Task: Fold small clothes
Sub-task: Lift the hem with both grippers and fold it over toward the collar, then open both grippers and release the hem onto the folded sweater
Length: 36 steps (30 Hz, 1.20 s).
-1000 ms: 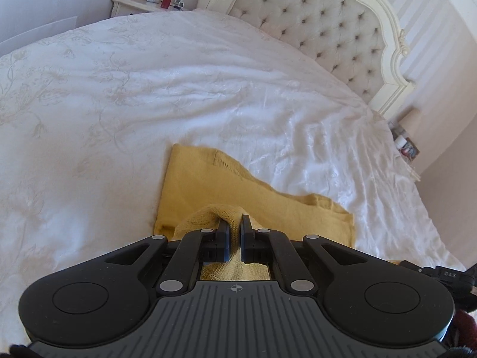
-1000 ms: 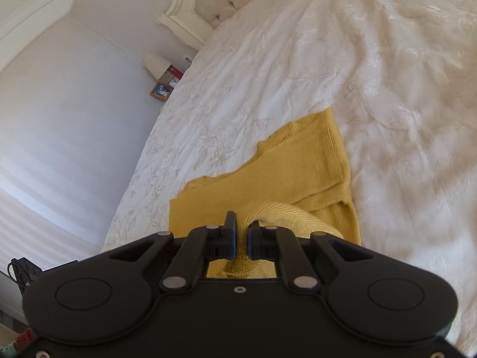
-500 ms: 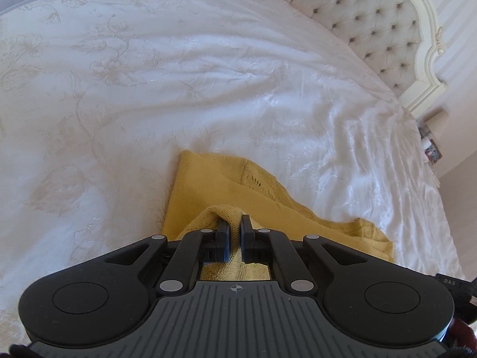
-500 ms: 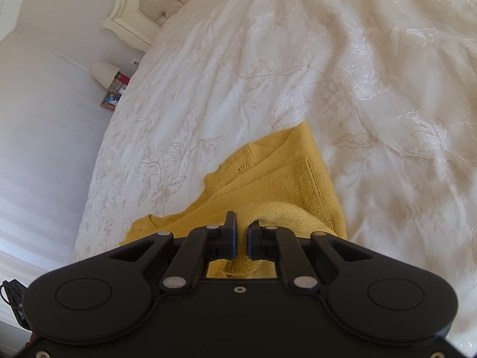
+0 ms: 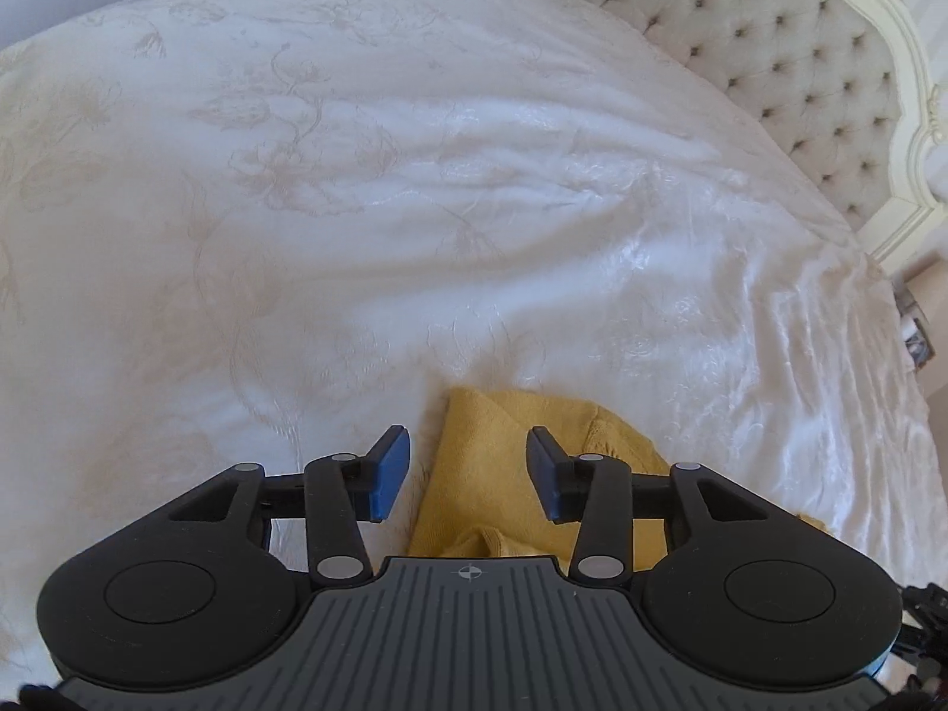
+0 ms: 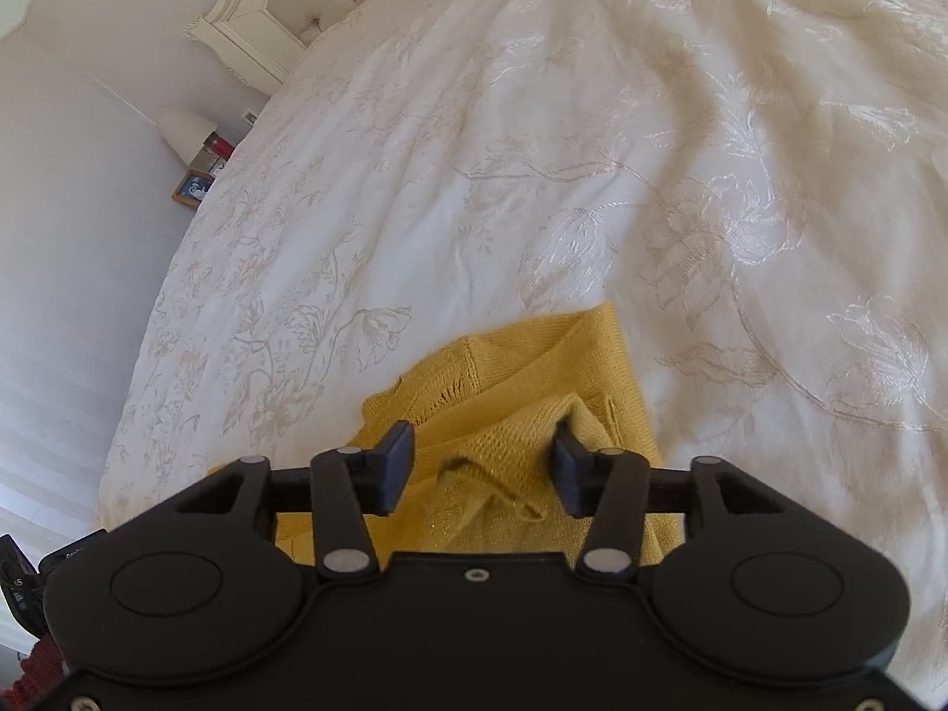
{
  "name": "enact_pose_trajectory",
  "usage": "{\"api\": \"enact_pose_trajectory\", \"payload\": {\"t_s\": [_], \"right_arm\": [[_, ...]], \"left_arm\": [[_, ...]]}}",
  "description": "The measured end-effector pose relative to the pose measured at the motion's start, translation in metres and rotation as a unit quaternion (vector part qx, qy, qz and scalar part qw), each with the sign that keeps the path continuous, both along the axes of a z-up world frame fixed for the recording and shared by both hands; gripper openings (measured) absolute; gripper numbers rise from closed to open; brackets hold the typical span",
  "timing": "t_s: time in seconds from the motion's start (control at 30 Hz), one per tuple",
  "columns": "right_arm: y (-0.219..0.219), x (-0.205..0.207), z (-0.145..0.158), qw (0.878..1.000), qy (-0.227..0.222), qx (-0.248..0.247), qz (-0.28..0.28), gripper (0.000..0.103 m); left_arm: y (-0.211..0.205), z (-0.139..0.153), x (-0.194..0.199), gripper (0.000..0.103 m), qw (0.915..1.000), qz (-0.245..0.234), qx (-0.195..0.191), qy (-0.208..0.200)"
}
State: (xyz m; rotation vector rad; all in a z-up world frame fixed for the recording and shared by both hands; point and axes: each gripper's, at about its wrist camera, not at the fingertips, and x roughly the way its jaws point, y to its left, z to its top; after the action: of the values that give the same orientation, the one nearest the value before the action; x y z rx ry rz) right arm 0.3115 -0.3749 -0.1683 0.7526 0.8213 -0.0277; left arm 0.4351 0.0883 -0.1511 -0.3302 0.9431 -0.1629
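A small mustard-yellow knitted garment (image 5: pixel 492 474) lies on the bed (image 5: pixel 355 207), on its white bedspread with a pale floral pattern. In the left wrist view the garment sits at about six o'clock, low in the picture, with a folded-over edge bunched just in front of the tool's body. The left hand-held gripper (image 5: pixel 468 471) has its jaws apart and opening; the knit lies below and between them, and the blue-faced pads do not press on it. In the right wrist view the garment (image 6: pixel 521 391) again fills the six o'clock area, folded in layers, with a loose raised fold of knit standing in the gap of the right hand-held gripper (image 6: pixel 483 468). Its jaws too are apart and opening; the fold leans close to the finger on the right side of the picture, though whether it touches is hard to tell. A tufted cream headboard (image 5: pixel 800 59) rises at about two o'clock in the left wrist view, and at eleven o'clock in the right one, where a small lamp (image 6: pixel 183 133) and a framed picture (image 6: pixel 192 189) stand beside the bed at about ten o'clock.
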Motion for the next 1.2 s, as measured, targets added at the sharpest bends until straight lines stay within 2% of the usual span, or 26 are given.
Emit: {"api": "enact_pose_trajectory", "payload": {"t_s": [0.07,0.13,0.23,0.33,0.43,0.67,0.87,1.2], "right_arm": [[0.002,-0.004,0.009,1.0,-0.012,-0.026,-0.01,0.068],[0.006,-0.007,0.016,0.999,-0.018,-0.047,-0.012,0.073],[0.015,-0.015,0.026,0.997,-0.022,-0.076,0.007,0.074],[0.026,-0.025,0.03,0.995,-0.022,-0.092,0.031,0.075],[0.041,-0.037,0.029,0.992,-0.014,-0.113,0.057,0.082],[0.081,-0.055,0.012,0.974,0.03,-0.184,0.128,0.085],[0.091,-0.057,0.008,0.971,0.035,-0.189,0.141,0.085],[0.112,-0.058,0.01,0.966,0.017,-0.201,0.16,0.09]], "left_arm": [[-0.006,0.012,-0.005,0.043,0.9993,-0.022,0.025,-0.017],[-0.012,0.021,-0.015,0.046,0.9977,-0.047,0.041,-0.026],[-0.021,0.027,-0.037,0.048,0.9954,-0.075,0.051,-0.032],[-0.032,0.024,-0.062,0.048,0.9946,-0.086,0.055,-0.016],[-0.04,0.015,-0.085,0.048,0.995,-0.083,0.055,0.008],[-0.047,-0.01,-0.114,0.048,0.9948,-0.07,0.063,0.039],[-0.053,-0.019,-0.123,0.048,0.9923,-0.084,0.082,0.038],[-0.067,-0.028,-0.129,0.048,0.9854,-0.123,0.117,0.015]]}}
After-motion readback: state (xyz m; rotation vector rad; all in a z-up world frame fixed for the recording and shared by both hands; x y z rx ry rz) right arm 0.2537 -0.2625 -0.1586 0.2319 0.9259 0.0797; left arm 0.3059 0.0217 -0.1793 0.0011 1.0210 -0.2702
